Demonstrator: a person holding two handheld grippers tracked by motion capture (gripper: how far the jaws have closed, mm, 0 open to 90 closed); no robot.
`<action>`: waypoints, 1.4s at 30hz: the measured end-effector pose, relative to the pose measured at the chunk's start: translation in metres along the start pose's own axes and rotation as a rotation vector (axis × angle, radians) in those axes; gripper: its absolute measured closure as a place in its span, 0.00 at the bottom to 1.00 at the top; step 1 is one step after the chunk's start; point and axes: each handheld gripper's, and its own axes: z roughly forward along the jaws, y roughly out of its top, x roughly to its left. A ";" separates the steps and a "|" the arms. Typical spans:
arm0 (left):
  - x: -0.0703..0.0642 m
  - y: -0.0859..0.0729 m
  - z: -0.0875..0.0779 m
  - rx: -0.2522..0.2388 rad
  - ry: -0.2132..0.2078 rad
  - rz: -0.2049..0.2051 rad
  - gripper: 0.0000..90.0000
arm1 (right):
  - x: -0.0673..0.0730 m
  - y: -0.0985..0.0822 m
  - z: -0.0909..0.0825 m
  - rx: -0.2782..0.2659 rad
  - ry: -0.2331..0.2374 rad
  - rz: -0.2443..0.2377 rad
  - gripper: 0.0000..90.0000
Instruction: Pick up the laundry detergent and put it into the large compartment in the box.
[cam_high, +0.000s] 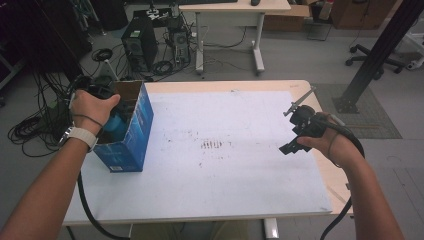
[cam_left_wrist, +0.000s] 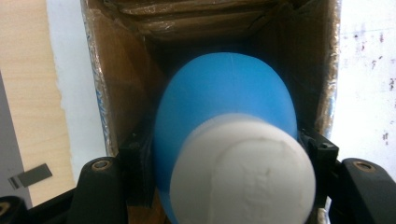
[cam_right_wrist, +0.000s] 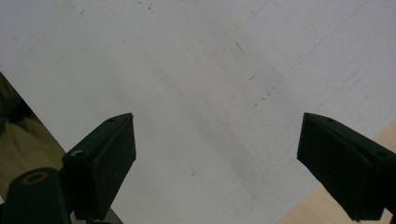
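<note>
- While the near edge of the table is crossed by two forearms in the high view, a white sheet is seen laid over most of the wooden top
- At the near right, the right gripper is held in the right hand above the right edge of the sheet, well apart from the box
- In the right gripper view its two black jaws are seen spread wide, with nothing between them but the marked white sheet and a corner of bare wood at the lower right
- Near the middle of the sheet a patch of small dark marks is seen
- At the left, a blue cardboard box is stood upright on the left edge of the sheet, its top open and its brown inside shown
- The left gripper is gripped by the left hand, which is held over the box's open top, a watch with a pale strap being worn on that wrist
- In the left gripper view a blue bottle with a white cap is clamped between the jaws, which are closed on its sides just past the cap
- The bottle's body is pointed into the box, between its brown inner walls, and a glimpse of blue is had inside the box in the high view
- Beyond the far edge, a computer tower and coils of cable are seen on the floor, with a second desk farther off
</note>
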 end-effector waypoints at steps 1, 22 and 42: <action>0.000 0.000 0.001 -0.001 0.001 0.001 0.42 | 0.000 0.000 0.000 0.001 -0.001 0.002 0.13; 0.002 -0.002 0.018 -0.012 -0.003 0.002 0.41 | -0.001 -0.002 0.002 0.004 0.004 0.008 0.13; 0.007 0.000 0.020 -0.006 -0.029 -0.004 0.41 | -0.002 -0.008 0.003 0.006 0.006 0.021 0.13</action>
